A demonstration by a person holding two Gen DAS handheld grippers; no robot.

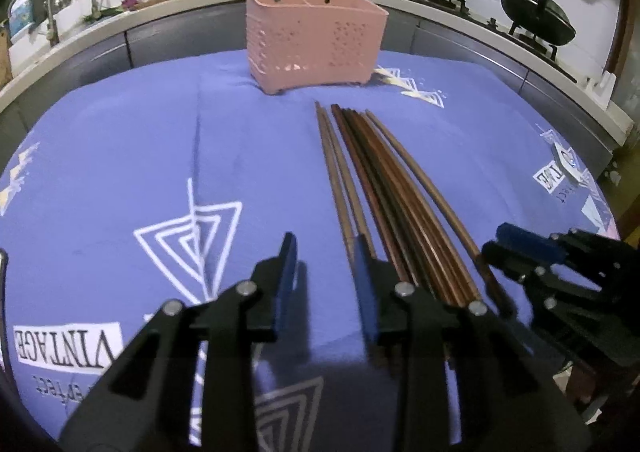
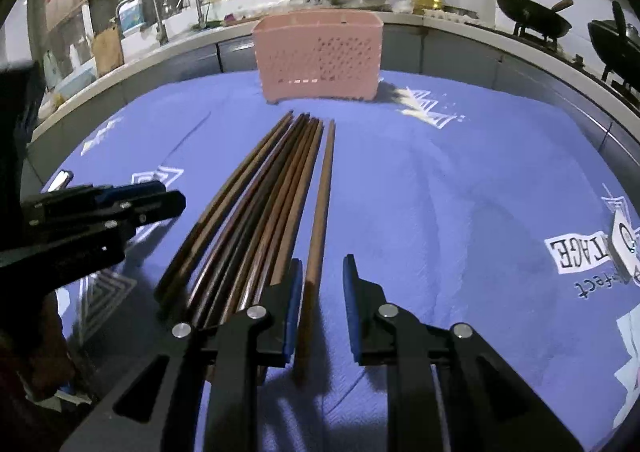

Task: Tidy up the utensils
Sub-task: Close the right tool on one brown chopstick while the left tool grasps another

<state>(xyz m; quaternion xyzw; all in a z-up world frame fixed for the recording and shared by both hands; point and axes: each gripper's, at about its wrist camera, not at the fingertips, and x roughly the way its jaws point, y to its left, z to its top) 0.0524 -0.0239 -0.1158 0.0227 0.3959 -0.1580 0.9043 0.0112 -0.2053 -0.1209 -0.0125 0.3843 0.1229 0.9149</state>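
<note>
Hand-held grippers left (image 1: 326, 284), right (image 2: 322, 304) both apart over chopsticks (image 2: 276, 207), blue cloth (image 1: 140, 155).

The chopsticks (image 1: 384, 187) are laid on the cloth (image 1: 160, 139) — before the basket (image 1: 312, 39) — between the two grippers.

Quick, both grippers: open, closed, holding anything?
Left gripper: open, holding nothing, beside the chopsticks.
Right gripper: open, straddling the outermost chopstick, not closed.

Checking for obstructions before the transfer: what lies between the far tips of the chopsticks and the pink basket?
Only bare blue tablecloth. Both wrist views show a short uncovered strip between the chopsticks and the pink basket.
</note>
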